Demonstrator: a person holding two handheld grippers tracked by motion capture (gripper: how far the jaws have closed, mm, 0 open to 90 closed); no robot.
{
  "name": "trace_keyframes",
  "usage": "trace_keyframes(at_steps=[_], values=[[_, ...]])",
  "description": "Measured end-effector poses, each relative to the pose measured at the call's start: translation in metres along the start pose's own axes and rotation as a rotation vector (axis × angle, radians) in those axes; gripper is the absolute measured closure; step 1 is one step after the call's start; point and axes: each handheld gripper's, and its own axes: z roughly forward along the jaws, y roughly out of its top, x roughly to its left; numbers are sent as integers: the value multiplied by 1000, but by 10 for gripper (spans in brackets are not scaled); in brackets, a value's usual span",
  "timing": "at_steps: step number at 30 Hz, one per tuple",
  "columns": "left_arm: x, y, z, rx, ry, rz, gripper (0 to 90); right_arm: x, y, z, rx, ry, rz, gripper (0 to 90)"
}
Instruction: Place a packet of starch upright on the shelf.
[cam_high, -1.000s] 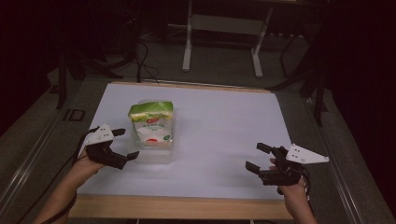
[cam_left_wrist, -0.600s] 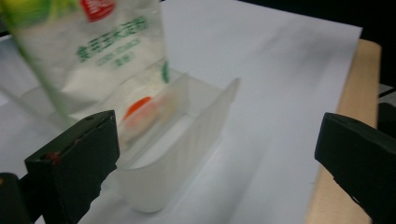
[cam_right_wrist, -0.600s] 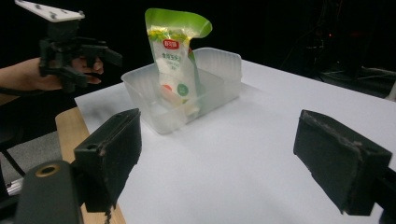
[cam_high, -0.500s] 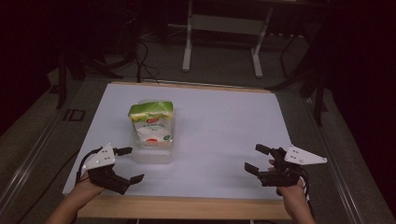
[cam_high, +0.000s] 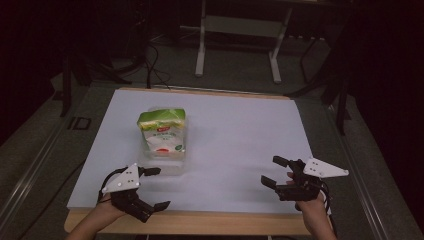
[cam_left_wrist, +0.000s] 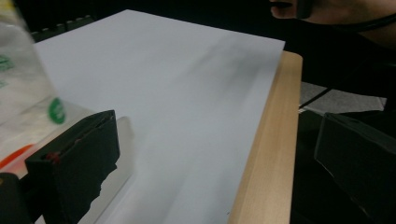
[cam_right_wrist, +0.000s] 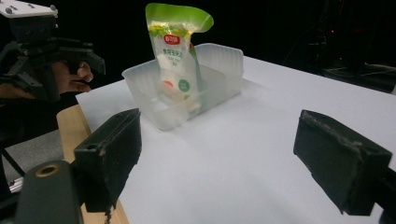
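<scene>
A green-topped clear plastic pouch with white contents (cam_high: 162, 131) stands upright inside a shallow translucent plastic tray (cam_right_wrist: 187, 93), which sits on the white sheet covering the wooden tabletop (cam_high: 240, 145). Judging by this, the placing looks done: the pouch is in the tray and leans toward its far wall, seen from the right gripper view, with nothing holding it.

The left gripper (cam_high: 150, 187) is just in front of the tray, at the near edge of the tabletop; its fingers are spread wide and hold nothing. One black finger (cam_left_wrist: 79, 163) sits close beside the tray's near corner, though the blur there leaves it unclear whether they touch. The right gripper (cam_high: 274, 171) is well to the right of the tray, also by the near edge, fingers wide apart and empty, aimed across the sheet toward the tray.

What seems left, if anything, is small: drawing both grippers clear of the tray, or perhaps steadying the pouch should it tip.
</scene>
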Motion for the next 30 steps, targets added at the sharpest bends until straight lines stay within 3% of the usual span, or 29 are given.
trace_keyframes(at_steps=[6,20,30], values=[[-1,1,13,-5,-30,-8,2,0,-6,4,14,2,3,151],[-6,9,50,-10,-95,9,3,5,-18,18,67,-6,-41,151],[-5,9,65,-9,-97,17,3,2,-26,22,70,-10,-43,151]])
